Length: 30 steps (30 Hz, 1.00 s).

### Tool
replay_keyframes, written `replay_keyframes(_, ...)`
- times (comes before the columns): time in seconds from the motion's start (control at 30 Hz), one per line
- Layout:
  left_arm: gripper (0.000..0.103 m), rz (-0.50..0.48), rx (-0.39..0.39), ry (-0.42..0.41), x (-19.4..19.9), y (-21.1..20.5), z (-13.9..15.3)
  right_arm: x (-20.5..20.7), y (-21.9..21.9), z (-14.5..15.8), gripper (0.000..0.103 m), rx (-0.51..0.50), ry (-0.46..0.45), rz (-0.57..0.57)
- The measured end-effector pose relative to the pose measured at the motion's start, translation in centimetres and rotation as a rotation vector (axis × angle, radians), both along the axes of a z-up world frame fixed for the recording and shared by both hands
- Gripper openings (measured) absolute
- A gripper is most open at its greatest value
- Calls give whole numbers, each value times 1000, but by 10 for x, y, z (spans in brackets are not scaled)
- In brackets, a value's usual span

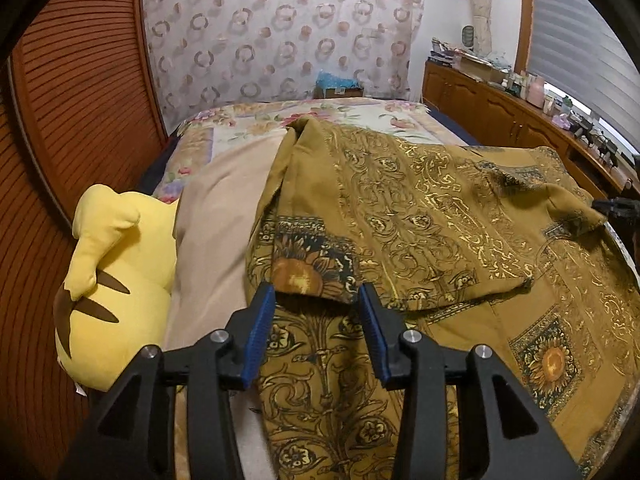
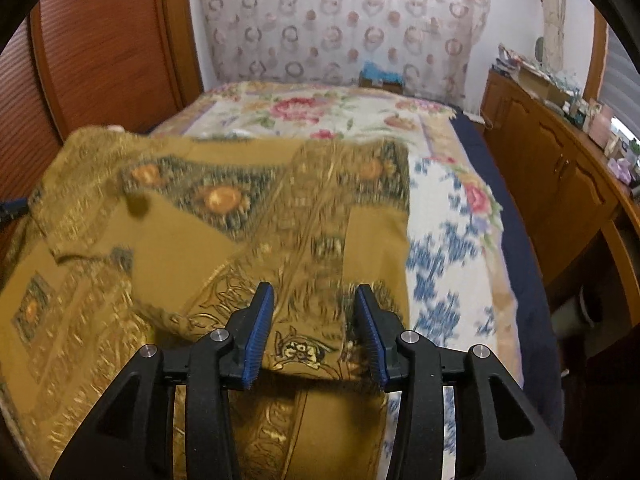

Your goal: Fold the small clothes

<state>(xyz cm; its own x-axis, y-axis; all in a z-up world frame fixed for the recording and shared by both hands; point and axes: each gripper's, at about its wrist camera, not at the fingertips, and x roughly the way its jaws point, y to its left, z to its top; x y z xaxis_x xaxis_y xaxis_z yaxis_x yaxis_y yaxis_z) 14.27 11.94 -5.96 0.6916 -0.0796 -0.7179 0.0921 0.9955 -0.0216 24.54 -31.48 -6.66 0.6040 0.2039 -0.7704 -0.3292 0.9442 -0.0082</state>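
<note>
The left gripper has matte black angular arms with triangular cut-outs at 7 and 5 o'clock. Two round silver screw heads sit on each arm. Its fingers carry ribbed blue pads. The right gripper looks identical: black frame, silver screws, blue ribbed fingers.
</note>
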Motion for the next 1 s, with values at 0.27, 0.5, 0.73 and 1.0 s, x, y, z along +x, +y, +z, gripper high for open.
replay_keyframes(0.27, 41, 19, -10, 6, 3, 7, -4, -7, 2, -23, 47, -35, -4, -23)
replay_keyframes(0.5, 41, 42, -37, -9, 7, 11, -4, -5, -3, -24, 52, -13, 7, -29)
replay_keyframes(0.73, 41, 25, -29, -16, 11, 4, -1, -4, -3, -24, 56, -10, 9, -20)
replay_keyframes(1.0, 41, 41, -27, 21, 17, 6, -11, -4, -3, -24, 56, -11, 9, -21)
